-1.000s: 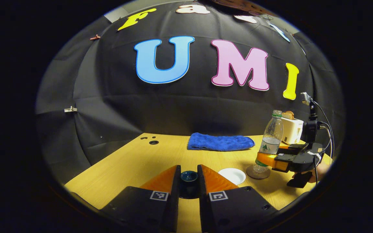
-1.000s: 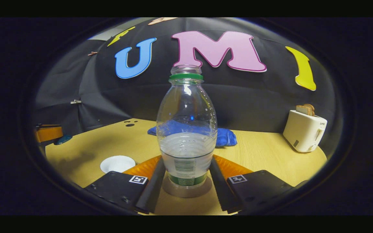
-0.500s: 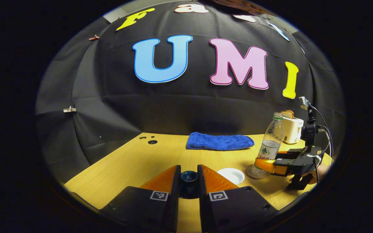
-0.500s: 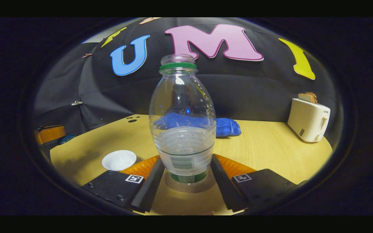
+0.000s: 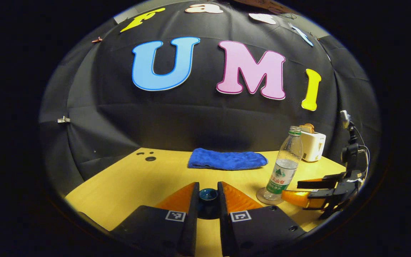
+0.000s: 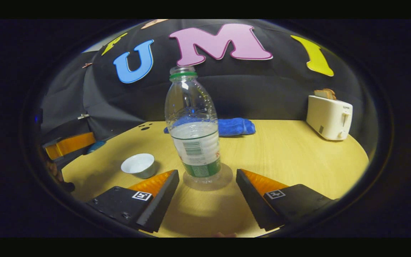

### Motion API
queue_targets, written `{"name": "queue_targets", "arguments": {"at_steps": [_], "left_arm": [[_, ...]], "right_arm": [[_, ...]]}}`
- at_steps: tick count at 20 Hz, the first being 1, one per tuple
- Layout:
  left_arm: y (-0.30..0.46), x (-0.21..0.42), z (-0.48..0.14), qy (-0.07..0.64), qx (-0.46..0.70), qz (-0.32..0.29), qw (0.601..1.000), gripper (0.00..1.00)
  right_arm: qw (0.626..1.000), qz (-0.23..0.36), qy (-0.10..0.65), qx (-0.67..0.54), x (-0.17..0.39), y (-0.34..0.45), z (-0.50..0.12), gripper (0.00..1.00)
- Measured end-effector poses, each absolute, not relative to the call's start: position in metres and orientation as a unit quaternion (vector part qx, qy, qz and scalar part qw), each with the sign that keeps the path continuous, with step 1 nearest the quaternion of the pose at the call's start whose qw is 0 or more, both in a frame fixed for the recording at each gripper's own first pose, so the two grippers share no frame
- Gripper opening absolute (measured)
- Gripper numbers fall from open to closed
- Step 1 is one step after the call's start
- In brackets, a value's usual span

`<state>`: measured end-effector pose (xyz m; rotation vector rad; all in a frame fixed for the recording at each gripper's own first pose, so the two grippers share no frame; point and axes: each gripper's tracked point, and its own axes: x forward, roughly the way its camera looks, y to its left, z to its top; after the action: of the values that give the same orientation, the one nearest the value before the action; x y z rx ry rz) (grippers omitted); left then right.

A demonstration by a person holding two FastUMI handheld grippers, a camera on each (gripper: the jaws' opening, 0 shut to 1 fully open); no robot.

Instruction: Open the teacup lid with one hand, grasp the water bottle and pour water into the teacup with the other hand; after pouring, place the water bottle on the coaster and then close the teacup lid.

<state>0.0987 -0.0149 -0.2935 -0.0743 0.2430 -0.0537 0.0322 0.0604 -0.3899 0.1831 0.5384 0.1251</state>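
My right gripper (image 6: 207, 191) has its fingers spread wide, clear of the water bottle (image 6: 194, 137), which stands upright on the coaster (image 6: 208, 177), so I judge pouring and placing done. My left gripper (image 5: 208, 200) pinches the teacup lid (image 5: 208, 195) between narrow fingers above the surface (image 6: 291, 157). The open teacup (image 6: 139, 165) sits left of the bottle, uncovered; closing it is what remains.

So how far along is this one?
Bottle stands on the coaster, and the right tongs are open and clear of it, so pouring looks done. The left tongs hold the lid. Left: put the lid back on the open cup.
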Motion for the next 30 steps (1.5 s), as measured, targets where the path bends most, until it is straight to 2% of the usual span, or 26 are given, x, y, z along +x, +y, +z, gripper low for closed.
{"name": "queue_targets", "arguments": {"at_steps": [1,13,15,16,17,20,21,22,25,26,27,30], "left_arm": [[-0.022,0.104,-0.297,0.123,-0.038,-0.034,0.991,0.31],[-0.064,0.138,-0.341,0.144,-0.022,-0.062,0.987,0.31],[-0.063,0.14,-0.344,0.146,-0.014,-0.059,0.988,0.31],[-0.065,0.14,-0.348,0.148,-0.01,-0.061,0.987,0.35],[-0.067,0.14,-0.351,0.152,-0.007,-0.065,0.986,0.33],[-0.066,0.138,-0.357,0.157,0.002,-0.063,0.986,0.35],[-0.066,0.138,-0.355,0.153,0.006,-0.061,0.986,0.43],[-0.066,0.138,-0.353,0.15,0.008,-0.061,0.987,0.31],[-0.064,0.132,-0.332,0.131,0.014,-0.057,0.99,0.41],[-0.064,0.129,-0.321,0.126,0.01,-0.057,0.99,0.47],[-0.063,0.125,-0.309,0.122,0.0,-0.058,0.991,0.41],[-0.06,0.11,-0.259,0.116,-0.021,-0.06,0.991,0.41]], "right_arm": [[0.959,0.055,0.263,0.092,0.028,0.055,-0.383,0.99],[0.964,0.02,0.245,0.098,0.014,0.005,-0.355,0.99],[0.964,0.019,0.245,0.1,0.014,0.004,-0.355,0.99],[0.964,0.018,0.245,0.1,0.014,0.004,-0.356,0.99],[0.964,0.018,0.246,0.1,0.014,0.003,-0.355,0.99],[0.964,0.02,0.244,0.102,0.016,0.004,-0.354,0.99],[0.964,0.021,0.243,0.103,0.016,0.005,-0.352,0.99],[0.965,0.023,0.241,0.104,0.017,0.006,-0.35,0.99],[0.966,0.027,0.232,0.108,0.018,0.009,-0.334,0.99],[0.968,0.028,0.225,0.106,0.019,0.009,-0.325,0.99],[0.97,0.029,0.218,0.105,0.019,0.009,-0.314,0.99],[0.976,0.033,0.189,0.103,0.021,0.01,-0.265,0.99]]}}
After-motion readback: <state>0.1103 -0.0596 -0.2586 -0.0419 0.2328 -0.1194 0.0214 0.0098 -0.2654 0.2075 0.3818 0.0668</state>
